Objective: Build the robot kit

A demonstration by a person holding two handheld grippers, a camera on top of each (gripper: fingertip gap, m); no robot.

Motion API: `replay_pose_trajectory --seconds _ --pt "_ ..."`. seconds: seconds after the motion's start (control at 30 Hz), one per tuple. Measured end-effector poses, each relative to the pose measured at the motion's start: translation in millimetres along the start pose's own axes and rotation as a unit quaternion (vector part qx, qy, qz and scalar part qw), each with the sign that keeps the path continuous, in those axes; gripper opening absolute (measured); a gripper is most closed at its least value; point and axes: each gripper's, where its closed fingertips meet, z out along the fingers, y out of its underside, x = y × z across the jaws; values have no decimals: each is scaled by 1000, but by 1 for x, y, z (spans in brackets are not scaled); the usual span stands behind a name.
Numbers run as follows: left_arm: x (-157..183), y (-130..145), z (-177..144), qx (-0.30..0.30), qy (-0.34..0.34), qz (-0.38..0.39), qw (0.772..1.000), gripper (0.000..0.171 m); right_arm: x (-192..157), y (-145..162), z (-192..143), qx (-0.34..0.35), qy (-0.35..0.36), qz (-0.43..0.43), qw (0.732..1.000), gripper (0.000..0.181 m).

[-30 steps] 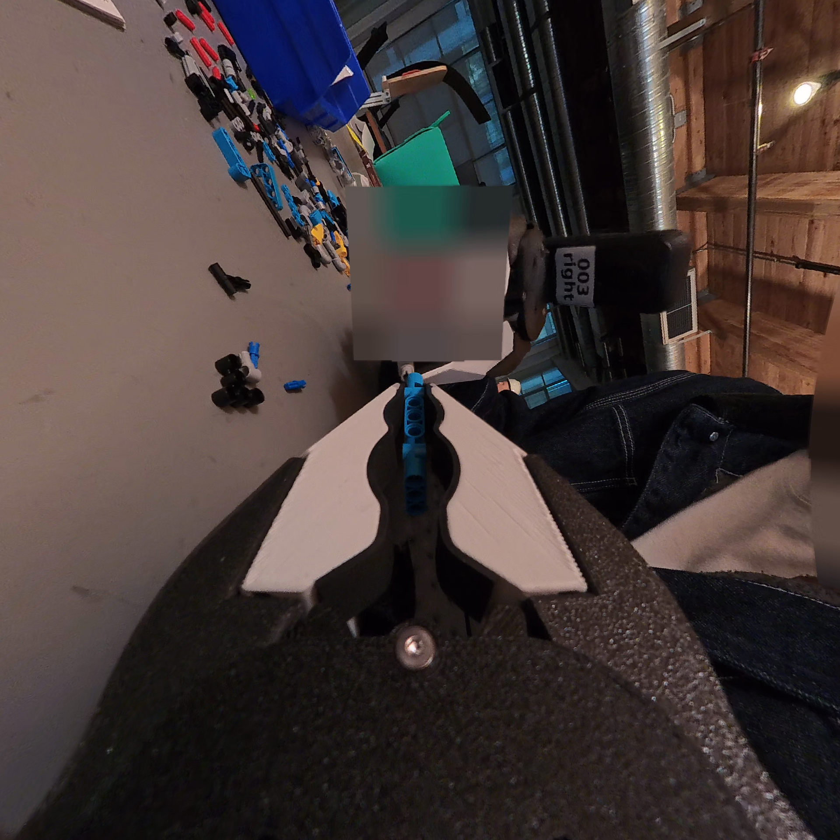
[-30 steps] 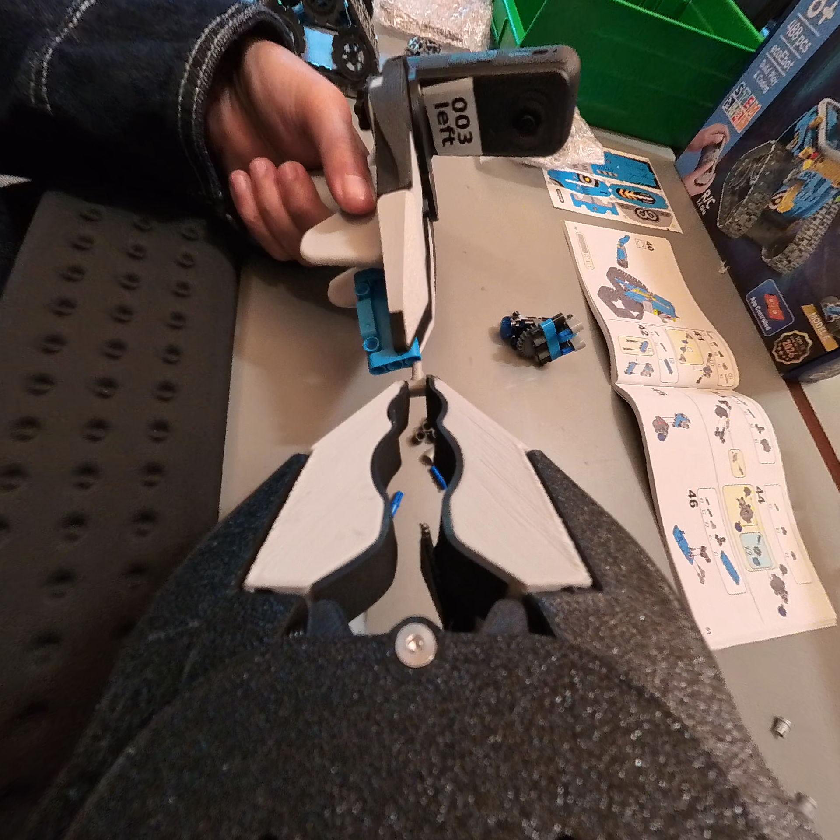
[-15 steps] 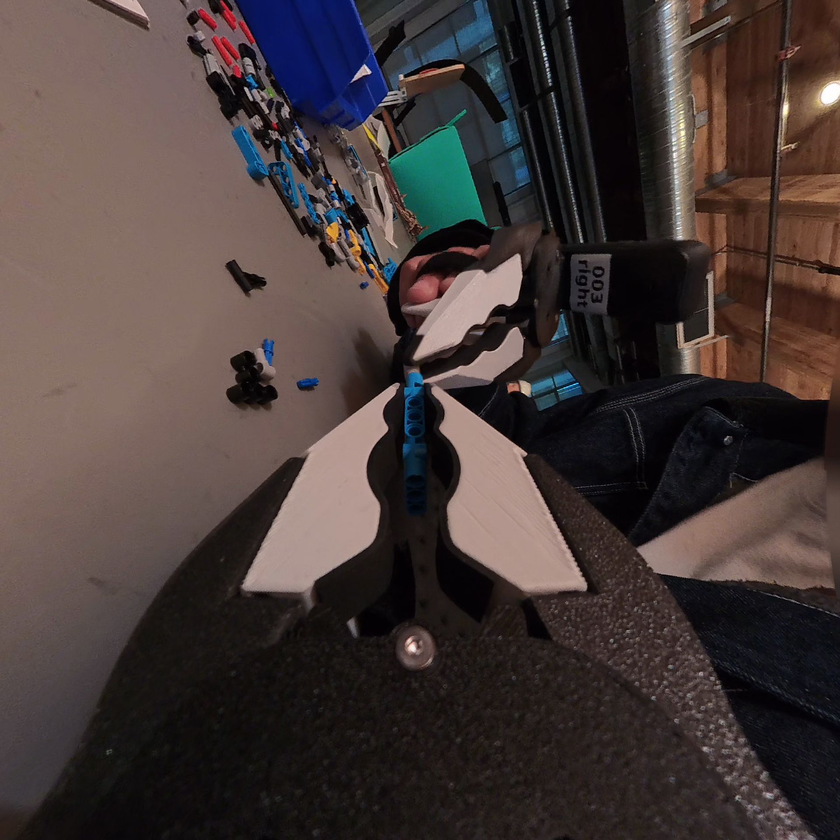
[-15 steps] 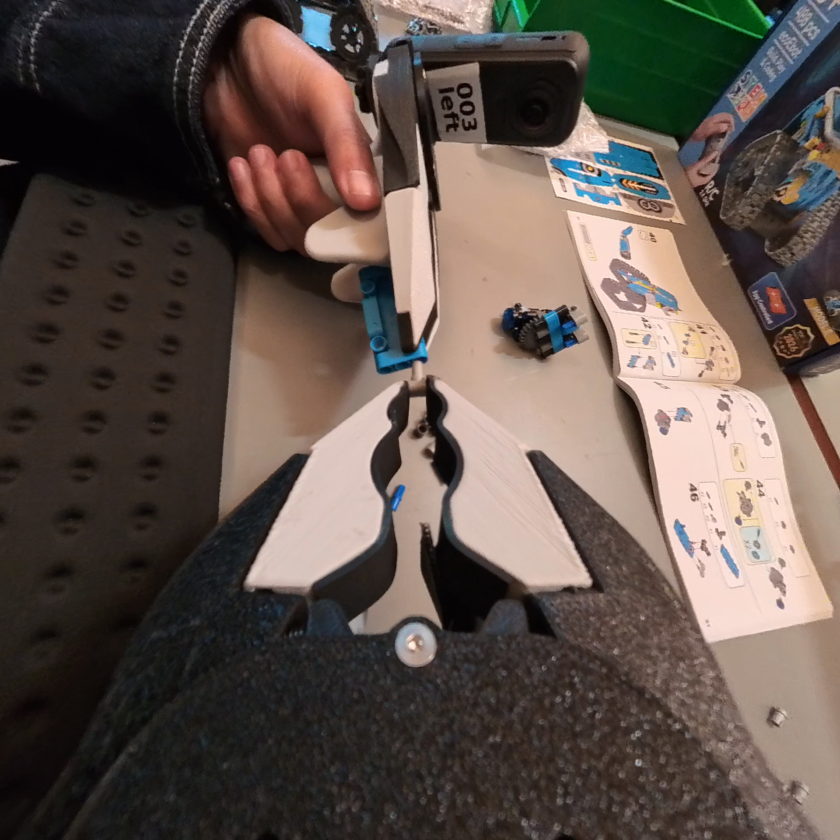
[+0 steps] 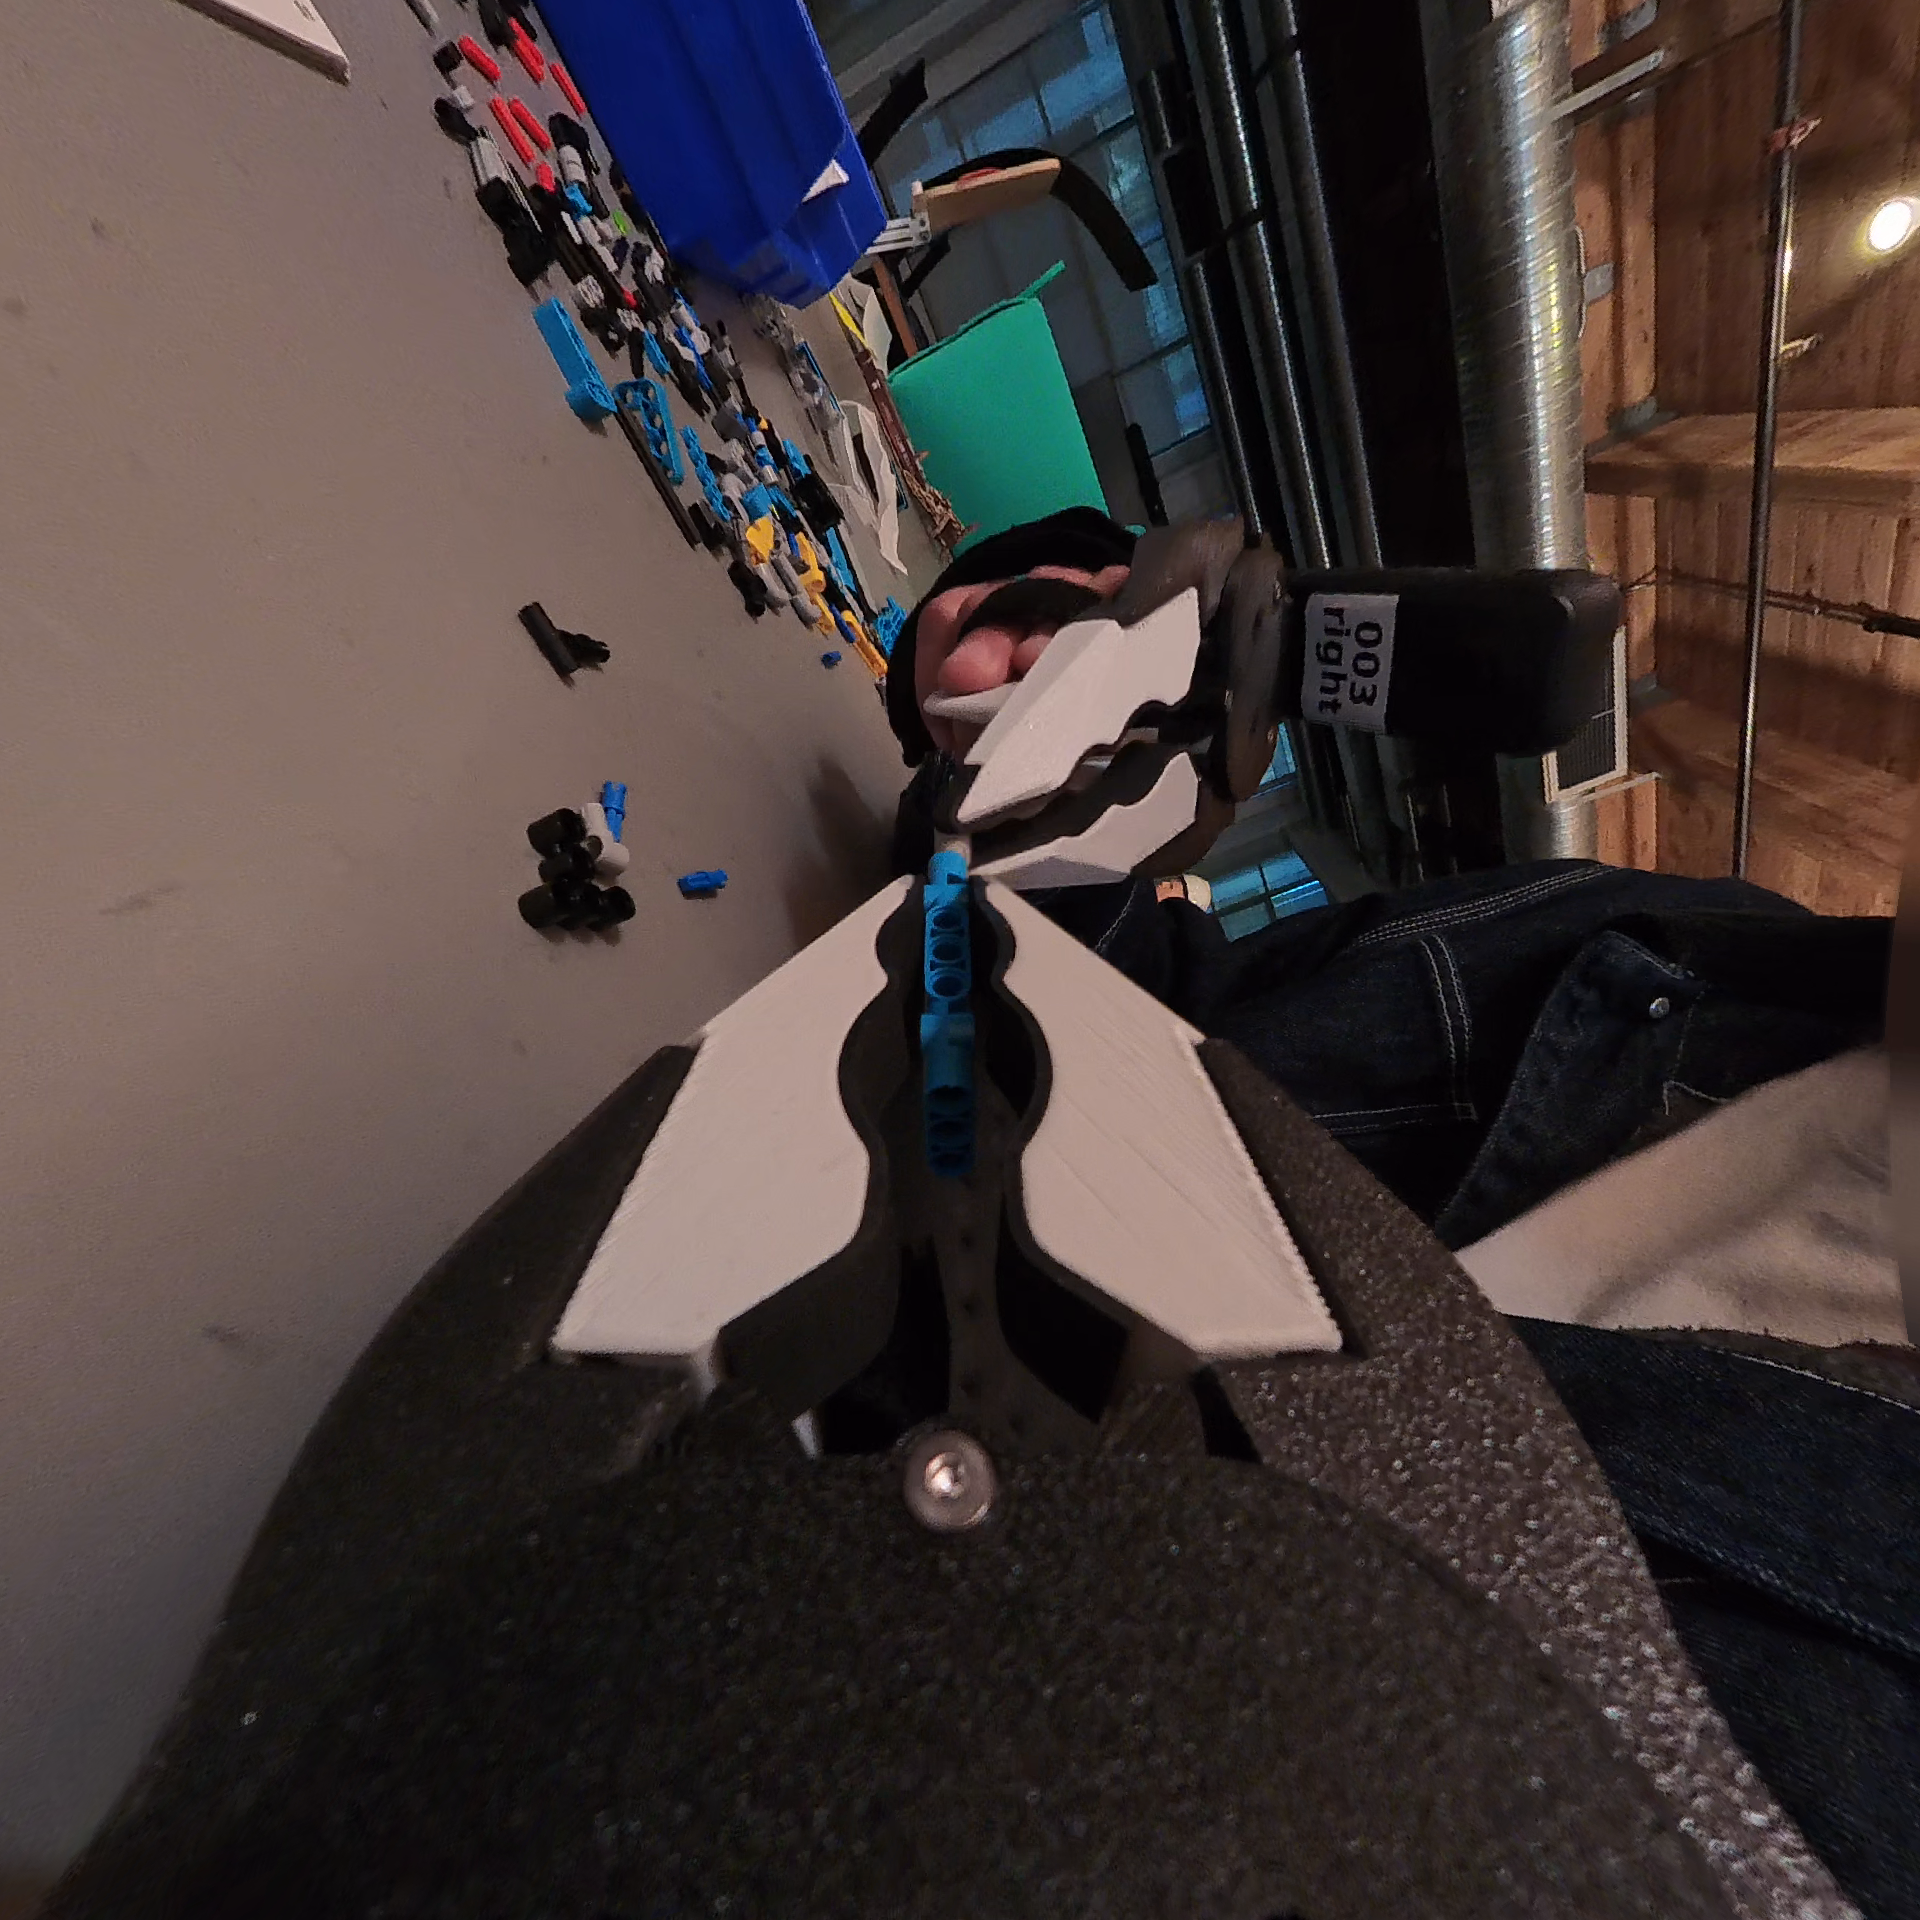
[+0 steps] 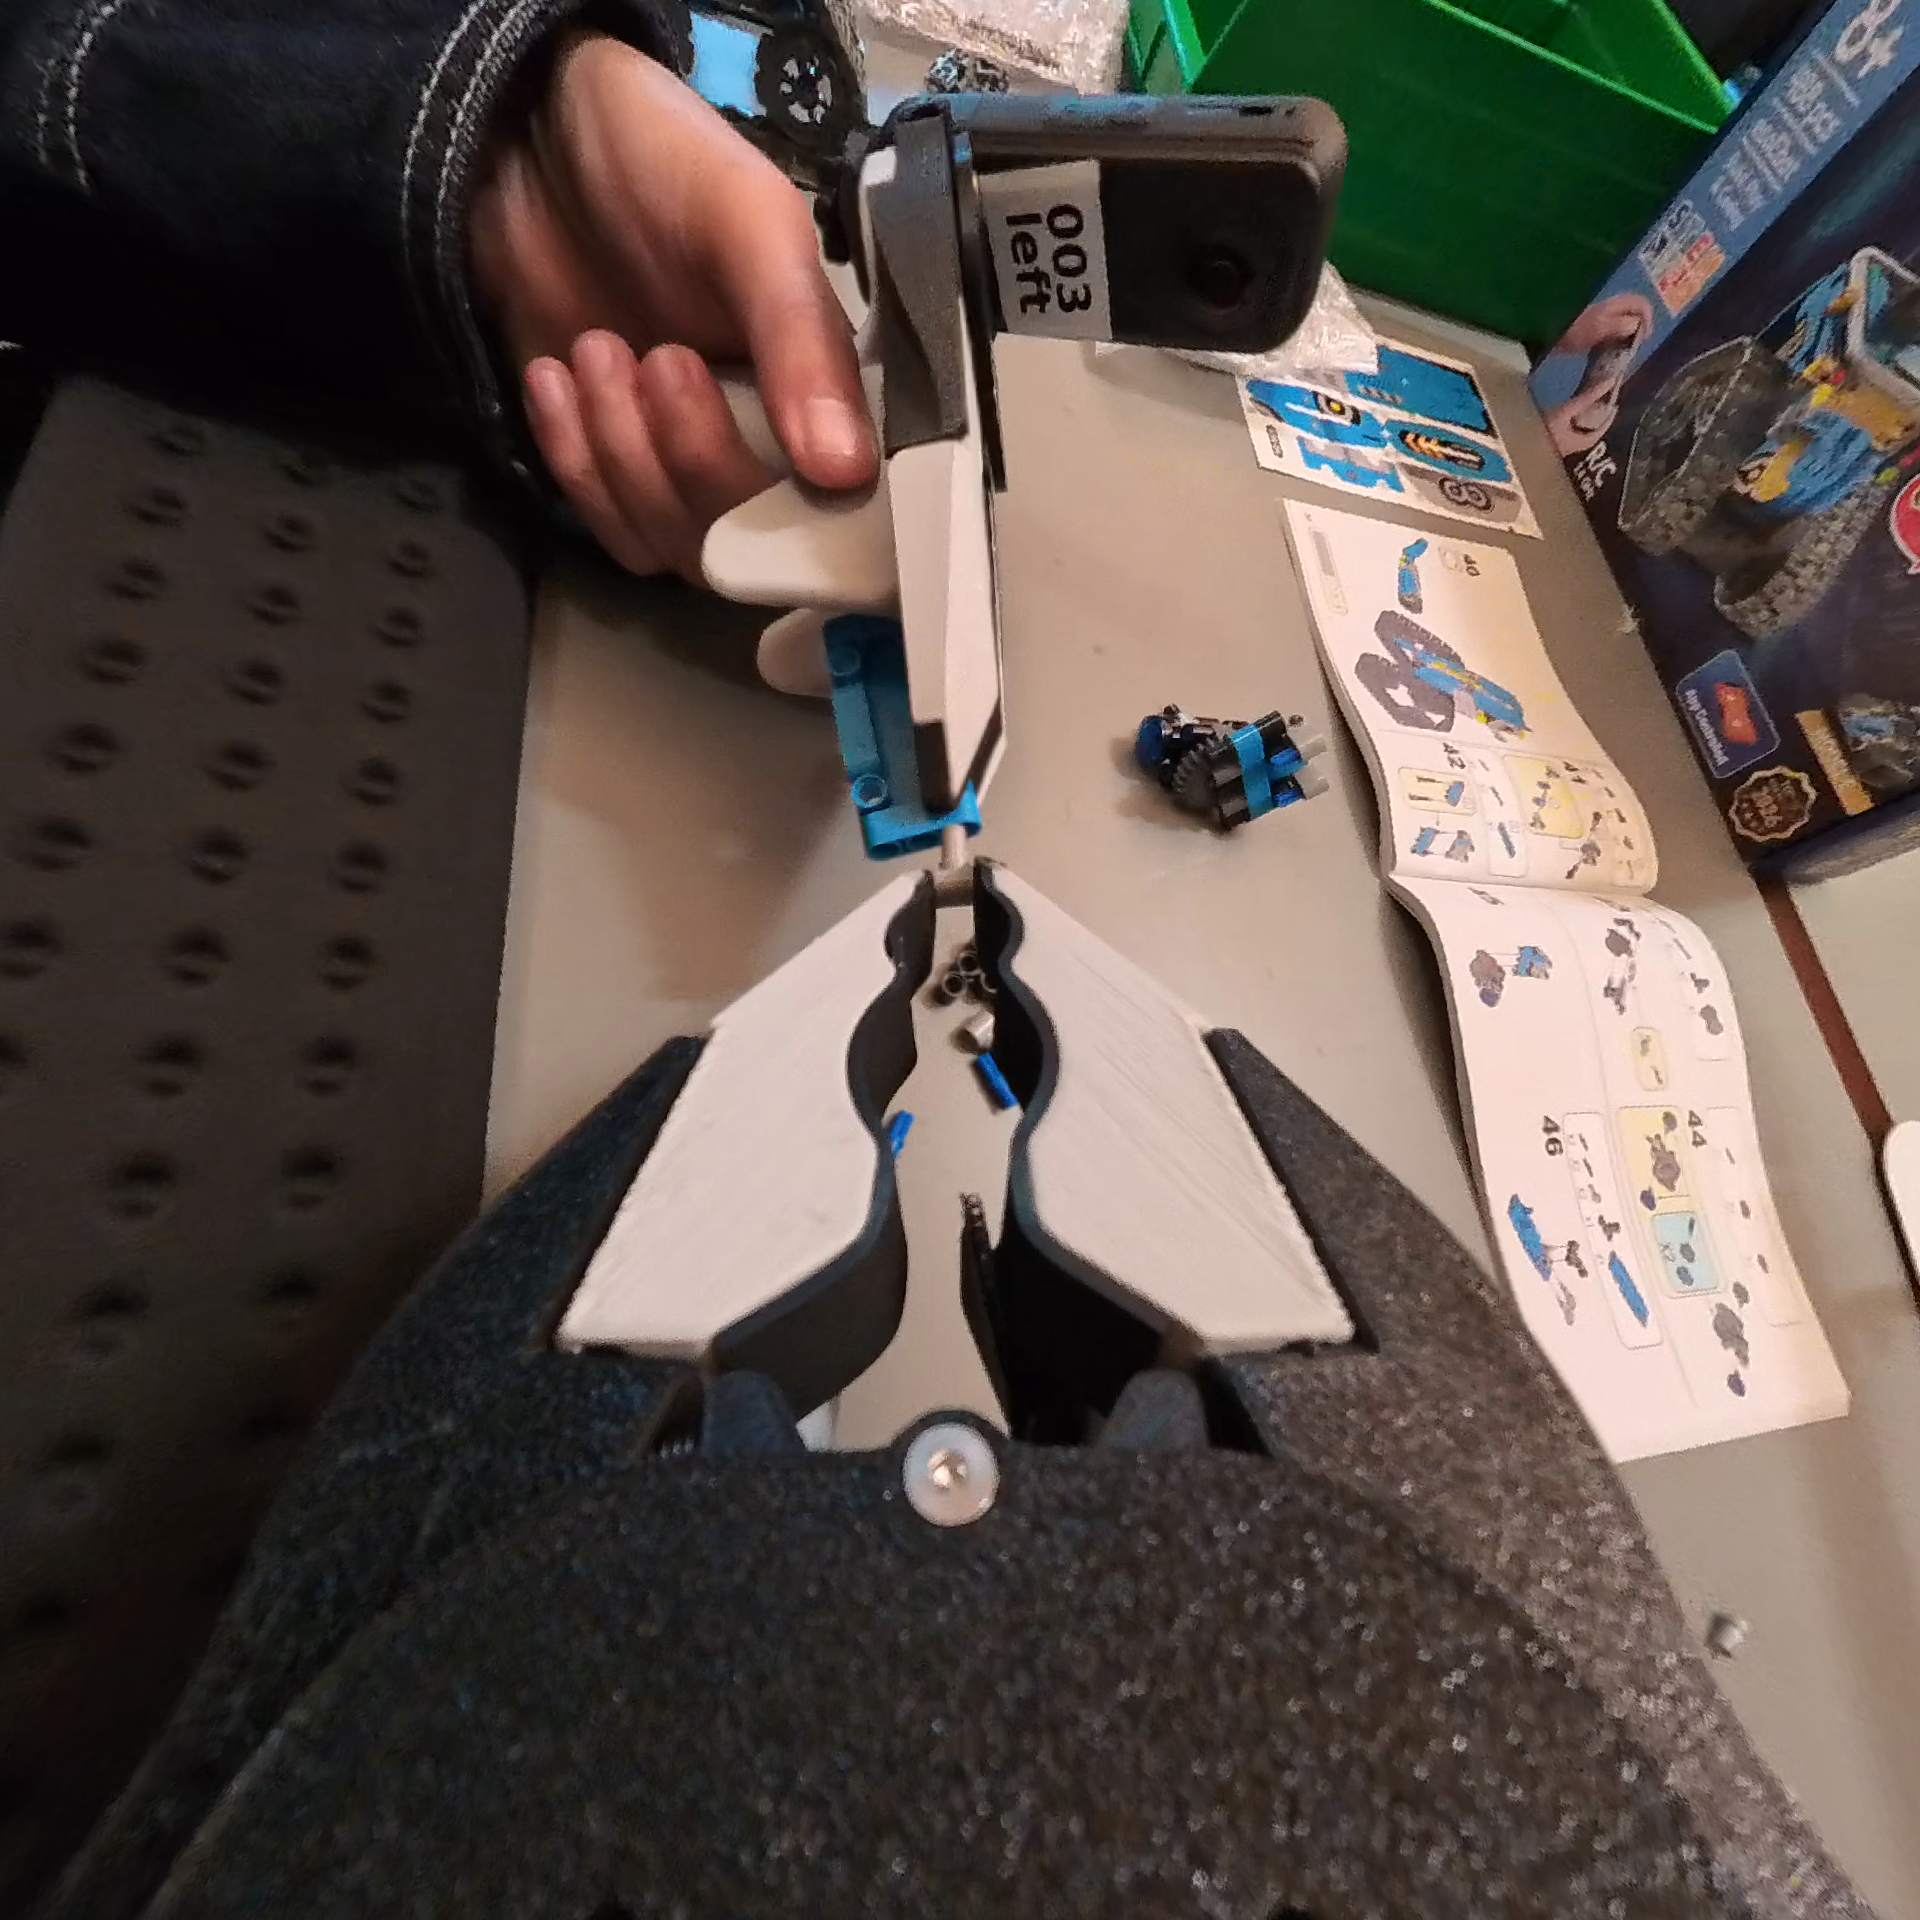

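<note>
My left gripper (image 5: 945, 883) is shut on a blue beam piece with holes (image 5: 943, 997), which it holds edge-on above the grey table (image 5: 260, 623). My right gripper (image 6: 951, 883) is shut on a small grey pin (image 6: 951, 857). The pin's tip meets the lower end of the blue piece (image 6: 883, 748). The two grippers stand tip to tip: the right gripper shows in the left wrist view (image 5: 971, 831) and the left gripper shows in the right wrist view (image 6: 956, 769). A hand (image 6: 665, 343) holds the left gripper's handle.
Loose blue, black and red parts (image 5: 675, 395) lie by a blue bin (image 5: 727, 135); a black part cluster (image 5: 571, 873) is nearer. An open instruction booklet (image 6: 1538, 935), a small blue-black assembly (image 6: 1231, 764), a toy box (image 6: 1766, 468), a green bin (image 6: 1455, 135) and a dark studded mat (image 6: 208, 831) surround the work.
Both grippers stay shut and tip to tip. They have only shifted slightly together; the pin stays at the end of the blue piece.
</note>
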Motion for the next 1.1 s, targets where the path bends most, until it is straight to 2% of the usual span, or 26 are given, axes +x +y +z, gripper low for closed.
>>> replay_pose_trajectory --seconds 0.27,0.4,0.53,0.77,0.97,1.1 --pt "2 2 1 -7 5 3 1000 5 -1 -1 -1 1 2 -14 1000 6" --pt "-1 5 2 -14 -9 11 1000 5 -3 0 0 -24 10 -46 999 6" --pt "2 7 3 -21 1 10 1000 5 -6 -2 -2 4 -23 -19 1000 6" --pt "19 8 2 -25 61 -1 998 5 -10 -13 -9 67 -61 20 996 6" --pt "9 9 3 -26 34 -8 999 5 -9 -5 -5 25 -31 -14 999 6" --pt "-1 9 4 -28 -3 -3 1000 5 -7 4 0 -37 7 -65 997 6"
